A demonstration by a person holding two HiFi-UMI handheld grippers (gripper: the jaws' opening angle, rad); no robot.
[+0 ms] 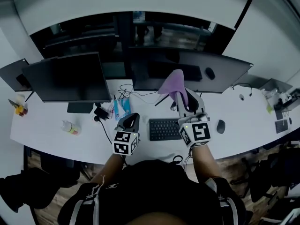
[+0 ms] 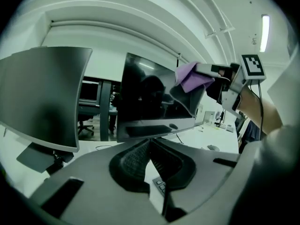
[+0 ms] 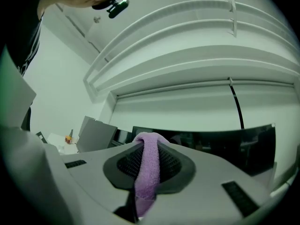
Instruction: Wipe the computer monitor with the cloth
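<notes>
Dark clothing of the person fills the bottom of the head view, and both forearms reach out from it over the front edge of the white bench [image 1: 44, 131].

The left gripper [image 1: 131, 118] hangs low above the front edge, just left of a black keyboard [image 1: 165, 129]. Its own view shows the left gripper [image 2: 150, 143] closed, pads meeting at the tips with nothing between them.

The right gripper [image 1: 181, 99] is raised higher, beyond the keyboard towards the far edge. Its jaws are clamped on a purple cloth [image 1: 172, 84]. In its own view the right gripper [image 3: 149, 143] pinches the cloth [image 3: 147, 172] as a narrow band that runs up between the pads and folds over their tips.

The cloth's loose end stands in front of the dark screen of the wide monitor [image 1: 220, 75], which stands along the far edge. From the left gripper view the cloth [image 2: 191, 77] overlaps the upper right part of that monitor [image 2: 150, 102]. Whether it touches the glass cannot be told.

A second monitor [image 1: 68, 77] stands towards the far left corner. A mouse [image 1: 221, 125] lies to the right of the keyboard.
</notes>
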